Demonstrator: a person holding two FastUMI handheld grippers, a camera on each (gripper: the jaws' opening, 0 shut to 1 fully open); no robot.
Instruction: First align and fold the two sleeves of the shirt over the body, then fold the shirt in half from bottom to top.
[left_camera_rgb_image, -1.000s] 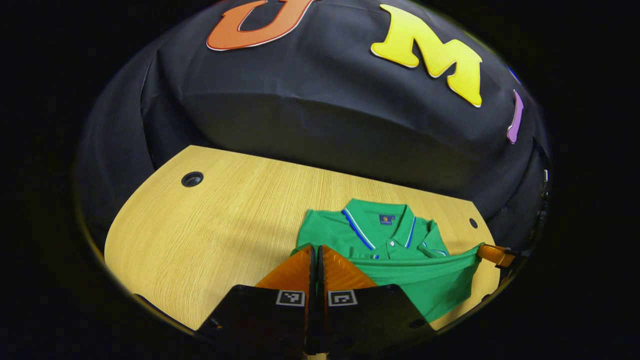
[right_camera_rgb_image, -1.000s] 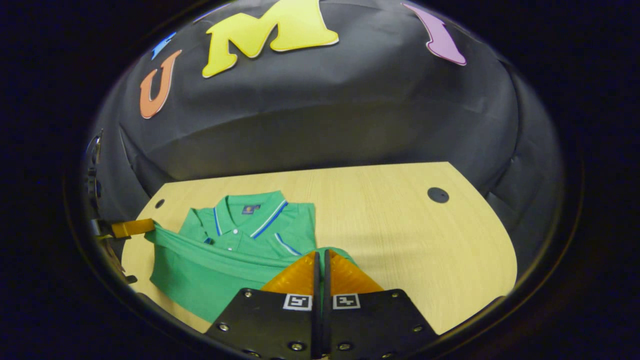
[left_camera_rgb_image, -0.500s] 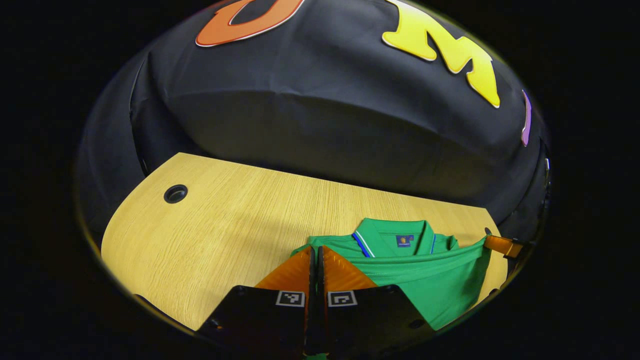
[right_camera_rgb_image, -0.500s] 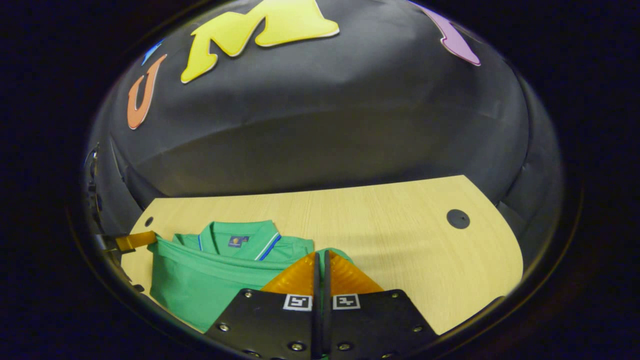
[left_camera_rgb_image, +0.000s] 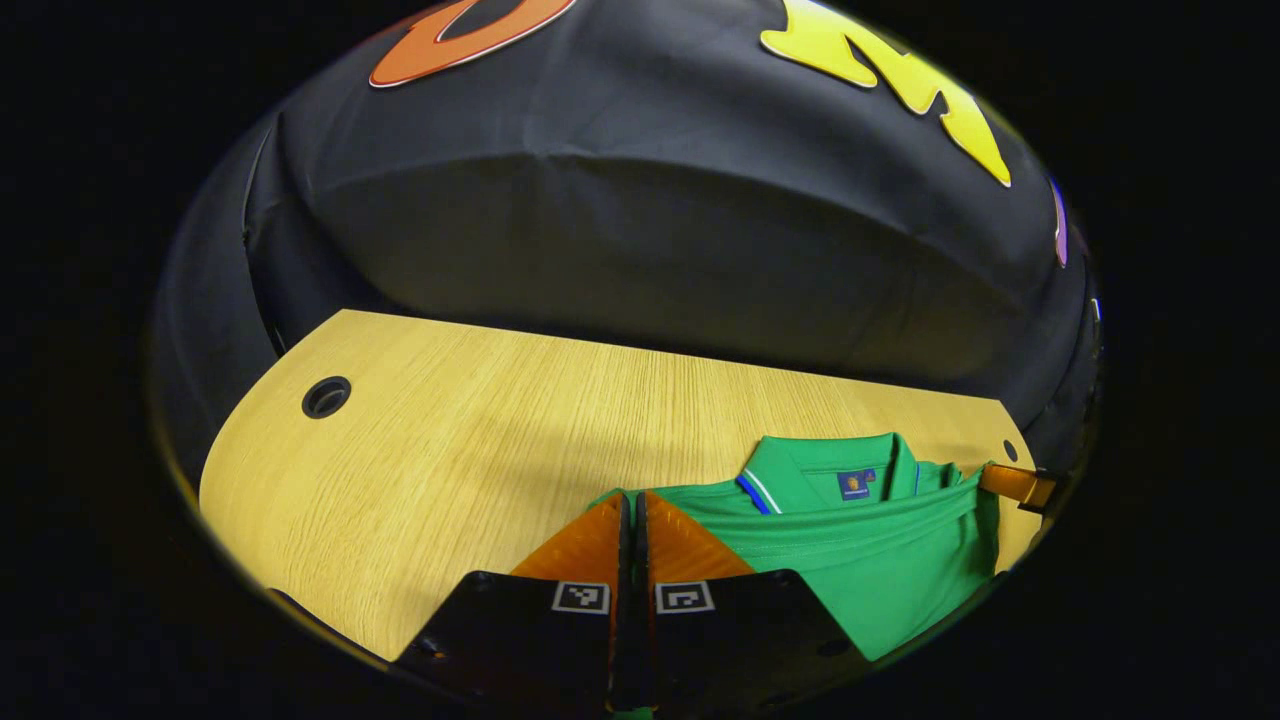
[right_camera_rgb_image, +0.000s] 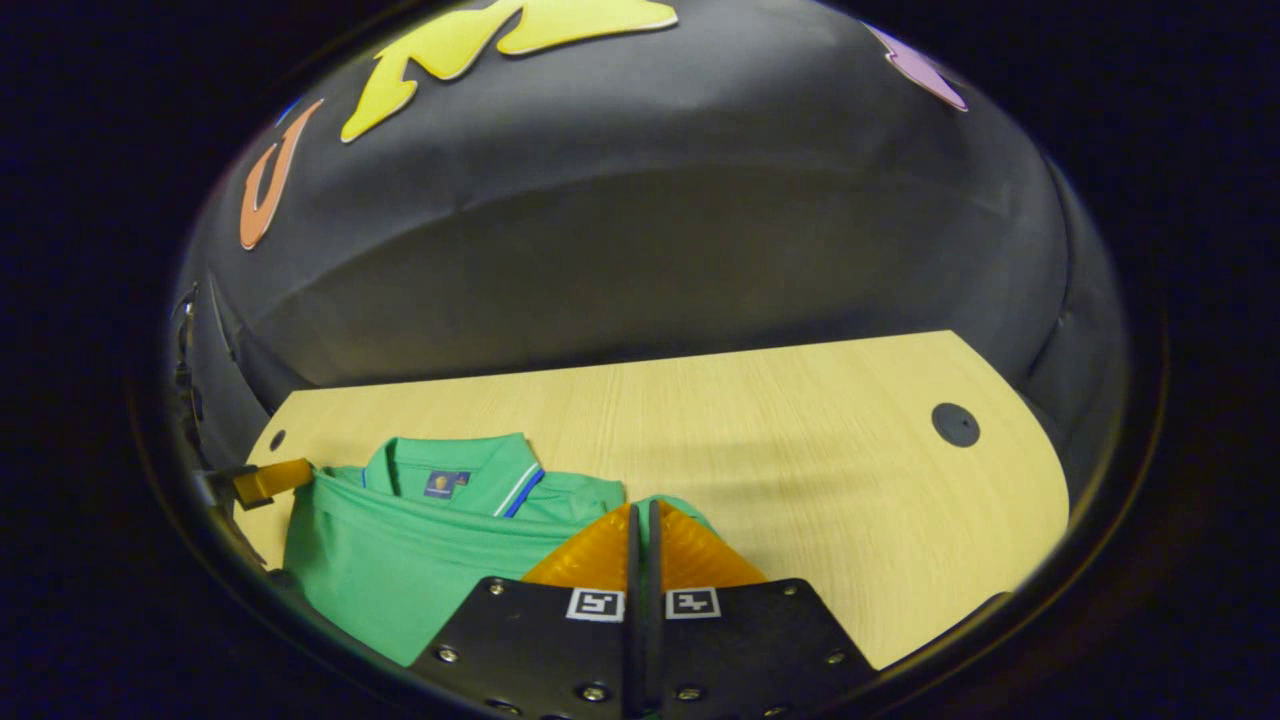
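You've got the green shirt (left_camera_rgb_image: 850, 560) on the wooden table (left_camera_rgb_image: 480, 440), and both grippers are carrying its bottom hem toward the collar (left_camera_rgb_image: 830, 470).

Left gripper (left_camera_rgb_image: 632, 505): jaws pressed together w/ a corner of hem pinched between them; green cloth shows just past the tips at 12 o'clock. In the left gripper view the shirt sits at approx 3–4 o'clock, collar at 2 o'clock from the tips.

Right gripper (right_camera_rgb_image: 641, 512): same story, jaws closed on the other hem corner, a bit of green at the tips. In the right gripper view the shirt (right_camera_rgb_image: 420, 560) is at 9 o'clock, collar (right_camera_rgb_image: 450, 470) at 10 o'clock. You can also see the left gripper (right_camera_rgb_image: 265, 480) far off at 9 o'clock, holding its corner.

The hem is stretched taut btw the two grippers and lies just short of the collar, so the final fold looks almost done. I can't tell how the sleeves lie under the lifted layer.

What could go wrong from here:
- One hand leads: the hem lands skewed, edges won't match the shoulders.
- Pulling the grippers further apart: thin knit could slip out of one pinch and that side flops back.
- Dragging low instead of carrying: the bottom layer slides on the smooth table and bunches.
- Overshooting: the hem covers the collar.
- Letting go too high: the cloth drops w/ a wrinkle or springs back.
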